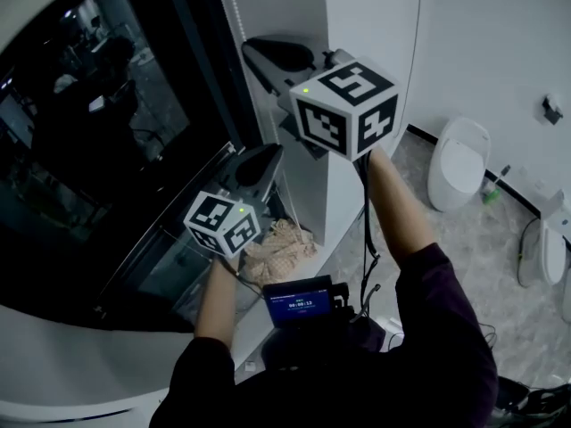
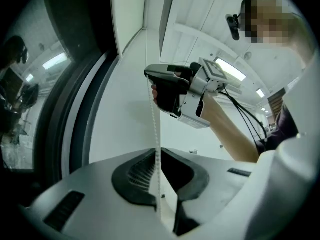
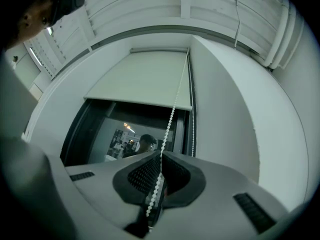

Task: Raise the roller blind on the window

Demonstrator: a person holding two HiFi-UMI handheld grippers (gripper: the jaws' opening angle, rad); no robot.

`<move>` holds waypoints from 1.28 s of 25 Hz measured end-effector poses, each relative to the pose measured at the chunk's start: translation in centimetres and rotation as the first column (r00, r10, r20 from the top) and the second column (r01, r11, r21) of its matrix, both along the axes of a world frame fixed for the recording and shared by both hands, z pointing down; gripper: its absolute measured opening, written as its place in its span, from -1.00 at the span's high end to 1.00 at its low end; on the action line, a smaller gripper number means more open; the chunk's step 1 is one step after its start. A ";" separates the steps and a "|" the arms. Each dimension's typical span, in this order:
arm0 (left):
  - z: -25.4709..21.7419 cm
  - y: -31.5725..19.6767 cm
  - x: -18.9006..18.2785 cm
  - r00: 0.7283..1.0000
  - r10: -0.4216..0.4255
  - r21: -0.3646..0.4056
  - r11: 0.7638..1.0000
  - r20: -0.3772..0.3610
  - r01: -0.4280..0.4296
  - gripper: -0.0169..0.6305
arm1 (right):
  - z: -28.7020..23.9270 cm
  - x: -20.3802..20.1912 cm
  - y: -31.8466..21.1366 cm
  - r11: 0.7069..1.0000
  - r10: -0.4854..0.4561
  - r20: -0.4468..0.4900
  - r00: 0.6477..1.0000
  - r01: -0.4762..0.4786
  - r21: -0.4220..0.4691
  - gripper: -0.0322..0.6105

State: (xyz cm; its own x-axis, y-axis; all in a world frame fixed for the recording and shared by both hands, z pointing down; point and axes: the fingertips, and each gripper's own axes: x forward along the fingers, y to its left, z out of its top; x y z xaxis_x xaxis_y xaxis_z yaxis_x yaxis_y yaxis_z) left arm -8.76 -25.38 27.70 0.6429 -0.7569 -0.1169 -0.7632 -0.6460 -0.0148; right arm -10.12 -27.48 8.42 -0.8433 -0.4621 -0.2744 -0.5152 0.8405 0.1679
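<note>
The cream roller blind (image 3: 145, 79) covers the upper part of the dark window (image 3: 130, 134) in the right gripper view. A white bead chain (image 3: 172, 114) hangs along its right side. My right gripper (image 3: 161, 156) is shut on that chain, the beads running between its black pads. In the head view the right gripper (image 1: 268, 53) is the higher one, next to the window frame. My left gripper (image 1: 264, 160) sits below it. In the left gripper view the bead chain (image 2: 152, 109) drops from the right gripper (image 2: 167, 91) into my left gripper (image 2: 158, 151), which is shut on it.
A white wall pillar (image 1: 366, 25) stands right of the window. A beige cloth (image 1: 281, 250) lies on the sill below the grippers. Two white toilets (image 1: 458, 160) (image 1: 546, 252) and a green bottle (image 1: 493, 188) stand on the tiled floor at right.
</note>
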 end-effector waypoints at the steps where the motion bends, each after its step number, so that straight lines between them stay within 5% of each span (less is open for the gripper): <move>1: 0.2 0.3 -0.3 1.000 0.007 -0.003 1.000 -0.024 -0.007 0.90 | 0.1 0.2 0.3 1.000 -0.006 0.003 1.000 0.006 0.000 0.85; 7: -2.0 1.1 -3.6 0.984 0.012 0.016 1.000 -0.180 -0.009 0.88 | 1.5 1.8 1.8 1.000 -0.018 0.042 0.999 0.019 -0.014 0.85; 14: -9.5 0.9 -2.6 0.991 0.025 0.115 0.993 -0.131 -0.010 0.88 | 6.4 1.1 1.4 0.998 -0.021 -0.022 1.000 0.020 -0.064 0.85; 17: -10.0 0.7 -2.0 0.995 0.029 0.127 0.992 -0.092 -0.017 0.88 | 9.0 1.2 1.5 0.995 -0.021 -0.016 1.000 0.020 -0.099 0.85; 23: -11.5 0.8 -2.9 0.990 0.039 0.138 0.990 -0.136 -0.020 0.87 | 12.6 0.9 2.5 0.987 -0.045 -0.041 0.998 0.038 -0.153 0.85; 27: -13.0 0.4 -2.4 0.994 0.023 0.149 0.989 -0.103 -0.007 0.88 | 17.3 -0.2 3.0 0.971 -0.079 -0.116 0.990 0.050 -0.236 0.85; 32: -13.2 -0.7 -2.5 0.998 -0.008 0.143 0.990 -0.065 0.017 0.87 | 20.8 -0.9 3.7 0.956 -0.111 -0.102 0.989 0.078 -0.284 0.85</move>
State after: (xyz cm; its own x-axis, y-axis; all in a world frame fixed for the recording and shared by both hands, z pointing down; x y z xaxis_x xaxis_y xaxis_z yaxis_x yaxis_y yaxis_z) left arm -11.28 -26.06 14.54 0.6211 -0.7373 -0.2657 -0.7737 -0.6309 -0.0577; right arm -11.01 -23.82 29.19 -0.9049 -0.4233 -0.0442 -0.4225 0.9060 -0.0264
